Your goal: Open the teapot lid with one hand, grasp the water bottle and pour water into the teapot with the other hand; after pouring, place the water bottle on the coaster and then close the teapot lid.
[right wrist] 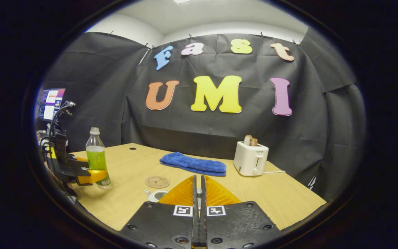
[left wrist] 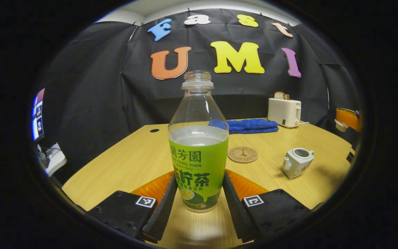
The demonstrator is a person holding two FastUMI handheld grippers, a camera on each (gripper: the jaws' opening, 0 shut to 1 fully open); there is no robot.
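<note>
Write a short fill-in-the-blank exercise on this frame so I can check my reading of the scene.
1. The water bottle stands between the fingers of the ___ hand-held gripper.
2. The teapot sits on the table with its lid ___.
3. The coaster has ___ on it.
4. The toaster holds a slice of ___.

Missing words: left; off; nothing; bread.

In your right gripper view, the teapot is mostly hidden behind the right gripper; what its fingers pinch, you cannot tell.
</note>
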